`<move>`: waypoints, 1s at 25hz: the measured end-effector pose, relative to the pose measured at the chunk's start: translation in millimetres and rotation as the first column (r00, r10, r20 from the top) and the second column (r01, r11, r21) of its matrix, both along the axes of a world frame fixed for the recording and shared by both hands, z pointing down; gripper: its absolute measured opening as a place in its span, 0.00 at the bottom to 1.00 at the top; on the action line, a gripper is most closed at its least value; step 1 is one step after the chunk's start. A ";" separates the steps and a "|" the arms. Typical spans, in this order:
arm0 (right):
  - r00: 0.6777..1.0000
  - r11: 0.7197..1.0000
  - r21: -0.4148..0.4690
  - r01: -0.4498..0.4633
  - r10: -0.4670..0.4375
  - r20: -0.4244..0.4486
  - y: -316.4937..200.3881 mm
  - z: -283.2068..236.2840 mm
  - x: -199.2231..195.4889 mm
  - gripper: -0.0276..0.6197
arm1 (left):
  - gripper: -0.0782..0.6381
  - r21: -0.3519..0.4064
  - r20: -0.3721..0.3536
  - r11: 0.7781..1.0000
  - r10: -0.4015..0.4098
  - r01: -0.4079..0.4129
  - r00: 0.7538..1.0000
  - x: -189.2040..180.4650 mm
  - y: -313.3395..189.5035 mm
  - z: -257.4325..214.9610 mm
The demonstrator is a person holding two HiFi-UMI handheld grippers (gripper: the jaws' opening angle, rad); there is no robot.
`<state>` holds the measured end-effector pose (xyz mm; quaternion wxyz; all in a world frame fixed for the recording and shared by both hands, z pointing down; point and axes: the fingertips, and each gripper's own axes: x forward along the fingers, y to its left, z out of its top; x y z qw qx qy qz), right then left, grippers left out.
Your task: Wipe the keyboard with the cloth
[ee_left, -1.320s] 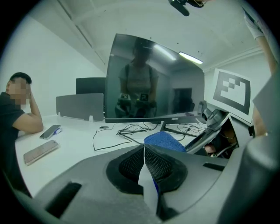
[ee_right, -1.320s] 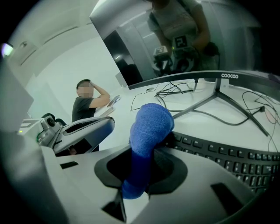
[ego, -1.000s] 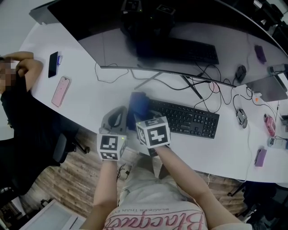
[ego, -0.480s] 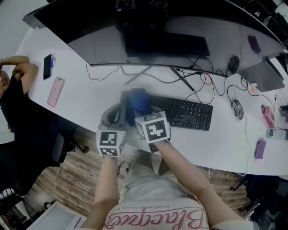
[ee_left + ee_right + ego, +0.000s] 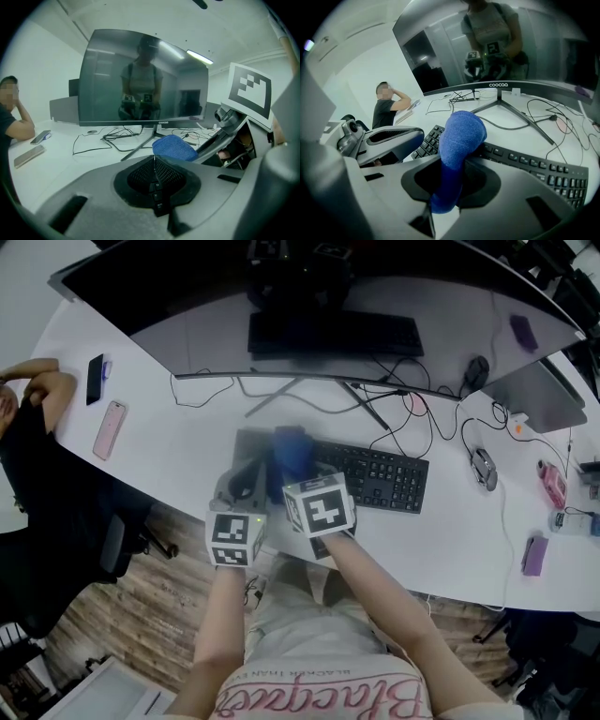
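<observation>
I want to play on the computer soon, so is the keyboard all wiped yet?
Not yet. Done: the blue cloth is picked up and pinched in the right gripper. Happening now: the cloth is over the left end of the keyboard. Left to do: the keys stretching to the right are uncovered, though I can't tell which are wiped already. The left gripper is shut and empty beside it.

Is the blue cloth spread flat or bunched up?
Bunched up: the right hand-held gripper pinches the cloth into a rounded wad.
</observation>
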<state>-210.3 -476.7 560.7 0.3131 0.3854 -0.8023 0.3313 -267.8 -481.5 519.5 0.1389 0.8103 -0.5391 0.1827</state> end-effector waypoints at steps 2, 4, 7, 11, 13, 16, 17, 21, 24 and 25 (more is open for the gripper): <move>1.000 1.000 0.000 0.002 -0.002 -0.004 0.5 0.3 8.3 0.18 | 0.12 -0.007 -0.004 1.000 0.007 -0.007 1.000 10.7 1.9 4.5; 1.000 1.000 -0.003 0.004 -0.004 -0.004 2.1 0.9 15.8 0.18 | 0.12 -0.012 -0.007 1.000 0.013 -0.013 1.000 20.3 3.6 6.5; 1.000 1.000 -0.004 0.000 0.000 -0.012 3.3 0.8 29.9 0.18 | 0.12 -0.019 -0.004 0.999 0.028 -0.028 1.000 35.5 4.7 7.1; 1.000 1.000 0.000 -0.006 0.006 -0.013 5.3 1.1 47.1 0.18 | 0.12 -0.024 -0.002 0.999 0.035 -0.035 0.999 53.5 5.9 5.6; 1.000 1.000 -0.002 -0.009 0.009 -0.015 6.8 1.3 55.3 0.18 | 0.12 -0.037 -0.004 0.999 0.040 -0.040 0.999 61.7 9.1 8.2; 1.000 1.000 0.000 -0.015 0.015 -0.019 8.1 1.9 66.6 0.18 | 0.12 -0.042 -0.003 0.998 0.052 -0.052 0.999 72.8 11.4 11.6; 1.000 1.000 0.002 -0.017 0.017 -0.020 8.1 1.3 70.1 0.18 | 0.12 -0.043 -0.002 0.998 0.055 -0.055 0.998 75.8 12.2 12.5; 0.999 1.000 0.004 -0.023 0.023 -0.030 10.0 0.7 85.8 0.19 | 0.12 -0.043 -0.001 0.997 0.062 -0.062 0.998 90.0 14.3 11.4; 0.999 1.000 0.005 -0.022 0.023 -0.034 11.7 0.6 97.4 0.19 | 0.12 -0.030 -0.006 0.998 0.057 -0.057 0.998 100.7 13.4 8.0; 0.999 1.000 0.006 -0.021 0.022 -0.038 12.4 0.7 101.7 0.18 | 0.12 -0.026 -0.007 0.998 0.057 -0.057 0.998 104.8 13.1 6.3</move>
